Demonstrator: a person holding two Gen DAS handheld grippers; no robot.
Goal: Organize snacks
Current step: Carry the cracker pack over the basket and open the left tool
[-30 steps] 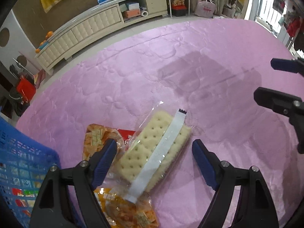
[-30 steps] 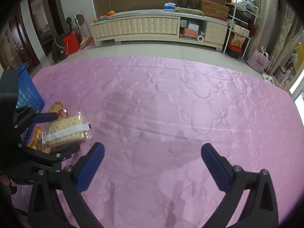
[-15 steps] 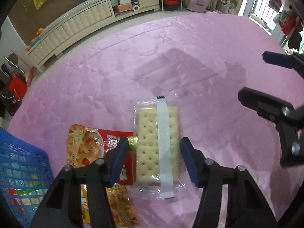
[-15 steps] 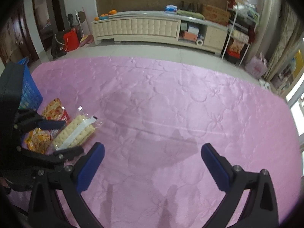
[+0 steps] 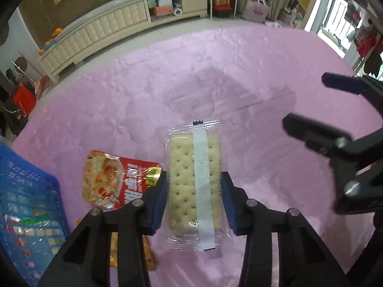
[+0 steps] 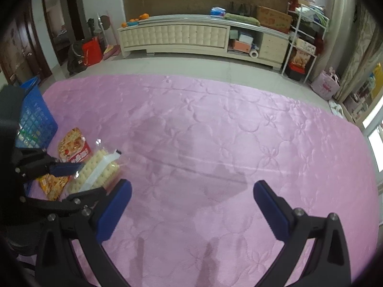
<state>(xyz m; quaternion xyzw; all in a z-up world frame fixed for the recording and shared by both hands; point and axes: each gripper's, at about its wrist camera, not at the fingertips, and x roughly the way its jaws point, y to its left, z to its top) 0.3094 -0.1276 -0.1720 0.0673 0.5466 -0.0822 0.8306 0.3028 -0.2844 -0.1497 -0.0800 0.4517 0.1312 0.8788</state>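
Note:
A clear-wrapped pack of crackers (image 5: 194, 181) with a white strip lies on the pink quilt. My left gripper (image 5: 194, 198) is shut on it, blue pads pressing both long sides. The pack also shows in the right wrist view (image 6: 95, 172). A red snack packet (image 5: 107, 181) lies just left of the crackers, with an orange packet (image 5: 143, 258) partly hidden under my left finger. A blue basket (image 5: 26, 210) holding snacks stands at the far left. My right gripper (image 6: 191, 205) is open and empty over bare quilt, right of the crackers.
The pink quilt (image 6: 227, 131) spreads wide to the right and far side. A long cream cabinet (image 6: 174, 38) stands on the floor beyond it. A shelf rack (image 6: 304, 38) and a pink bag (image 6: 325, 86) are at the far right.
My left gripper has closed from wide open onto the cracker pack, which turned in line with the fingers. The right gripper has stayed open and drifted a little closer.

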